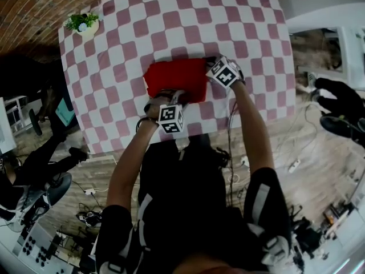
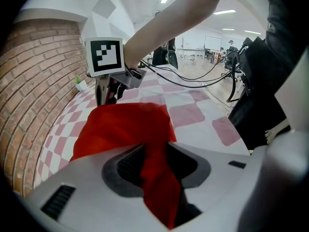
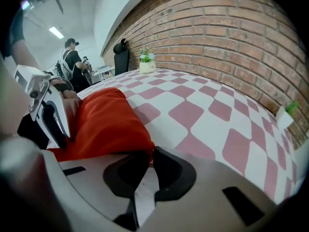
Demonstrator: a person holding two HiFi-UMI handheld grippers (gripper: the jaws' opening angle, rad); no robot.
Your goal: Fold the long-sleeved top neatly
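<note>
Red long-sleeved top (image 1: 175,80) already folded to compact rectangle, lying mid checked tablecloth (image 1: 188,16). I judge one last fold or tidy-up left. My left gripper (image 2: 154,166) partly spread, pinching thick bunch of top's near edge. My right gripper (image 3: 147,161) almost pressed together, nipping thin far corner.

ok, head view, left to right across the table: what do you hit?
plant → top → right claw, at the top's right edge. Skipped: left claw, since it overlaps the top.
</note>
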